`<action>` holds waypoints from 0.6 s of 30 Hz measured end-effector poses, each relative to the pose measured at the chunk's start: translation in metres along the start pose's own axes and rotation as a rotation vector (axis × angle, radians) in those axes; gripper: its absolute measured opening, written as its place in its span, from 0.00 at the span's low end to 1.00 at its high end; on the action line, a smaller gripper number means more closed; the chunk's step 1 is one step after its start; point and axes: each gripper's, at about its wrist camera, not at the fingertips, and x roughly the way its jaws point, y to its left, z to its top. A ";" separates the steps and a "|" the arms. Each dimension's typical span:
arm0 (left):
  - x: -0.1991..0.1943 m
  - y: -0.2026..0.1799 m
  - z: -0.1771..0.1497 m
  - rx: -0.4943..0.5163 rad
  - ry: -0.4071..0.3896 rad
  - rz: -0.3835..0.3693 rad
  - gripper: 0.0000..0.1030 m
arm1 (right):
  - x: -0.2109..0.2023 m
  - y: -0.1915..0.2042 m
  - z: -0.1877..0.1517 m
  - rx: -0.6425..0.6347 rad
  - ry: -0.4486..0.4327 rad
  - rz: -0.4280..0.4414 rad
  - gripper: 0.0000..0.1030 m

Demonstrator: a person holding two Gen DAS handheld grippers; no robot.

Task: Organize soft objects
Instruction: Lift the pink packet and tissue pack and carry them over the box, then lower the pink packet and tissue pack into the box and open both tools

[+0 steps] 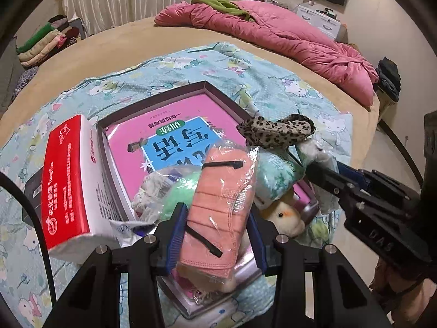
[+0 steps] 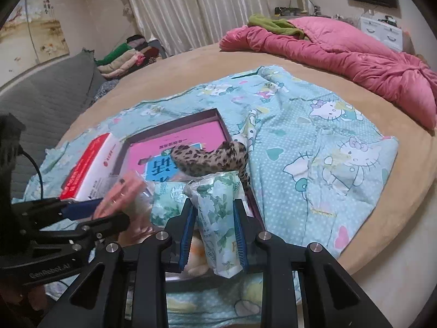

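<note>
Bedroom: round tan bed (image 2: 382,191) with crumpled pink quilt (image 2: 355,54) at far side. Pleated cream curtains (image 2: 177,8) behind. Grey sofa (image 2: 54,95) left, white drawer unit (image 2: 382,31) right.

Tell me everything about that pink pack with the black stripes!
The pink pack is a stack of salmon-pink face masks with black ear loops, sealed in crinkly clear plastic. The left tongs are shut on its lower half, blue pads pressing both sides. It stands roughly upright, leaning slightly, over the shallow box with the pink book.
</note>
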 end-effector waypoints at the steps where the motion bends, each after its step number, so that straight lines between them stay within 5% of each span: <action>1: 0.001 0.000 0.001 0.000 0.000 0.003 0.42 | 0.002 0.000 0.000 0.001 -0.005 -0.003 0.27; 18: 0.018 -0.002 0.005 -0.005 0.047 -0.024 0.42 | 0.027 -0.002 -0.015 -0.030 0.005 -0.012 0.30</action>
